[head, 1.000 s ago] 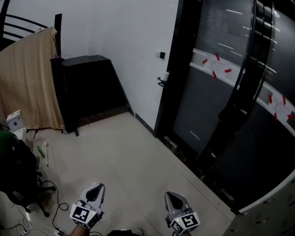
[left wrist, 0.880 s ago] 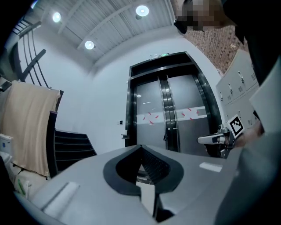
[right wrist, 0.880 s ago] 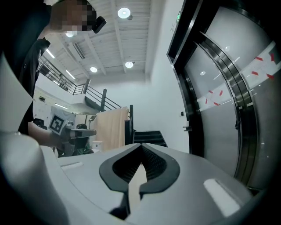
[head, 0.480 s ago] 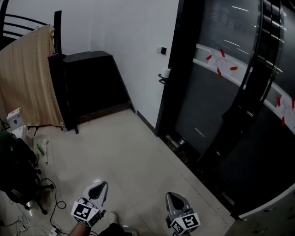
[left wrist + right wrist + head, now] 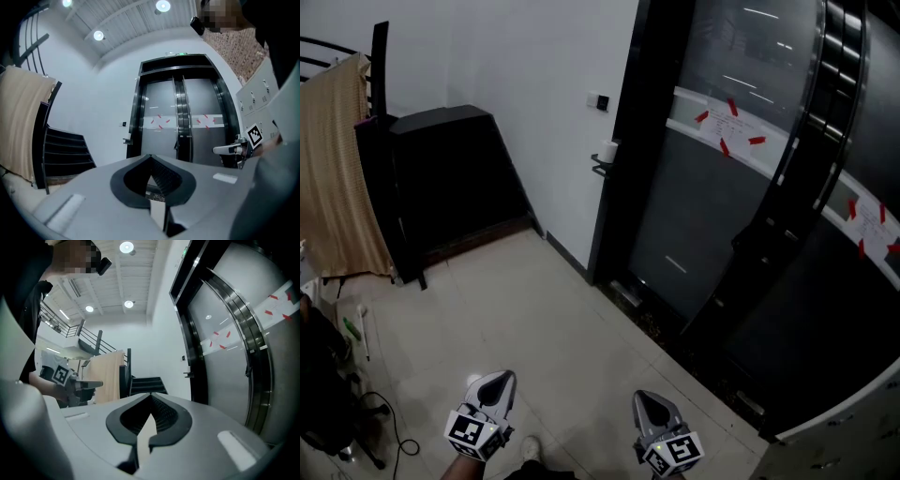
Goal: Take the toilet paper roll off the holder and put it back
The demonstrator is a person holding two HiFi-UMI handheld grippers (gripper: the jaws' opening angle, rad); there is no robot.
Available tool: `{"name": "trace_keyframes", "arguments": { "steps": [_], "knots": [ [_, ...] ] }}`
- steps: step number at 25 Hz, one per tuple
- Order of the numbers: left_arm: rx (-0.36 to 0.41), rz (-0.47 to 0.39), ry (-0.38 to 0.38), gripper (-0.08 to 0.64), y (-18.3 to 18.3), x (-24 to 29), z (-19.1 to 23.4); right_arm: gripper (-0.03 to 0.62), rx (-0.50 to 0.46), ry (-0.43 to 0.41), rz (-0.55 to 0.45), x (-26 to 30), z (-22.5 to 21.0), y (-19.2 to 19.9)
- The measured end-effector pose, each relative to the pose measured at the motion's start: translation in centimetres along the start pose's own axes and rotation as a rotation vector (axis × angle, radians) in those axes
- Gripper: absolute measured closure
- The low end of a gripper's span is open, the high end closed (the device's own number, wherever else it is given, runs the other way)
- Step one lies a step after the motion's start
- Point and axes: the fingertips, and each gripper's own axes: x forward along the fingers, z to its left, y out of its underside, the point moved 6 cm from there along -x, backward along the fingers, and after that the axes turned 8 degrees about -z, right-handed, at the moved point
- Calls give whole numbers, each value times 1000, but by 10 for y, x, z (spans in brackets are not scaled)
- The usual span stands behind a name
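Scanning L to R from the head view: tan cloth [image 5: 333, 159] draped over a rail, then the black staircase [image 5: 441, 178] against the white wall. Low in frame, left gripper [image 5: 494, 382] is clenched, nothing btwn its jaws; its own view shows the tips meeting w/ only floor and doors beyond. Further R, the toilet paper roll [image 5: 607, 150] sits on its holder [image 5: 599, 169], mounted on the wall just beside the black door frame [image 5: 623, 141], well apart from both grippers. Right gripper [image 5: 649, 403] is likewise clamped shut and empty. Far R, glass door [image 5: 741, 206] w/ red tape marks. Step in hand looks like the approach; removal not yet begun. Next move prob. needs closing the gap, raising one gripper to roll height and spreading its jaws to take the roll.
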Motion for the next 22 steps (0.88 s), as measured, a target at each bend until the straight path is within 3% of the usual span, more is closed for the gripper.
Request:
{"name": "trace_keyframes", "arguments": {
  "steps": [7, 14, 22],
  "knots": [
    [-12, -22, 20, 558, -7, 67, 65, 578, -30, 8, -14, 84, -16, -14],
    [-20, -20, 39, 558, 1, 113, 138, 578, -16, 35, -19, 164, -17, -1],
    [-61, -19, 41, 558, 7, 159, 177, 578, -22, 5, 15, 226, -24, 6]
  ]
}}
